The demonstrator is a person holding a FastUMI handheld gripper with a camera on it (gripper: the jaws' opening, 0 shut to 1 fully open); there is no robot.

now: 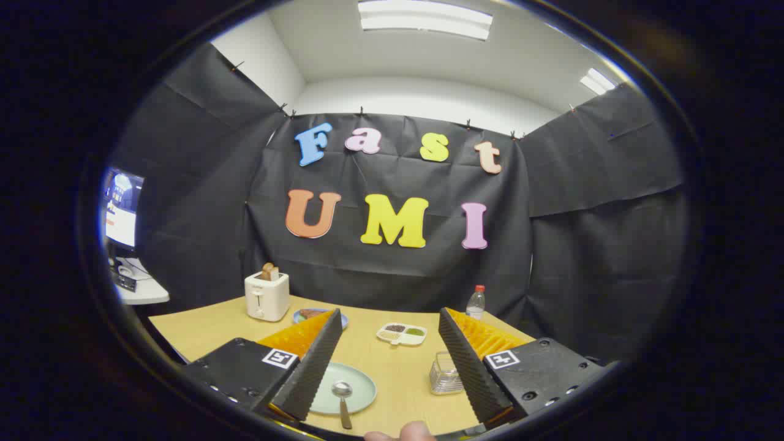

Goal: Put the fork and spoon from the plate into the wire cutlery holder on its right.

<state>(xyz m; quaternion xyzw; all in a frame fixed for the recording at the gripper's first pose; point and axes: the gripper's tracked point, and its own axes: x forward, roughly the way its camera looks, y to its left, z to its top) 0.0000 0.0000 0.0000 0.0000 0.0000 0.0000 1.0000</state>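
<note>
A pale green plate point(355, 387) lies on the wooden table point(398, 373), between my fingers and close below them. A metal spoon point(342, 397) rests on it, bowl away from me and handle over the plate's near rim. The left finger point(309, 367) covers the plate's left part. To the plate's right stands the clear wire cutlery holder point(444, 373), partly behind the right finger point(468, 367). My gripper point(389, 314) is open above the table, with nothing between its fingers.
At the back of the table stand a white toaster point(266, 296) with bread, a blue plate of food point(309, 315), a white divided dish point(401, 334) and a water bottle point(476, 302). A side desk with a monitor point(122, 208) is at the far left. A person's fingertip point(407, 432) shows nearest me.
</note>
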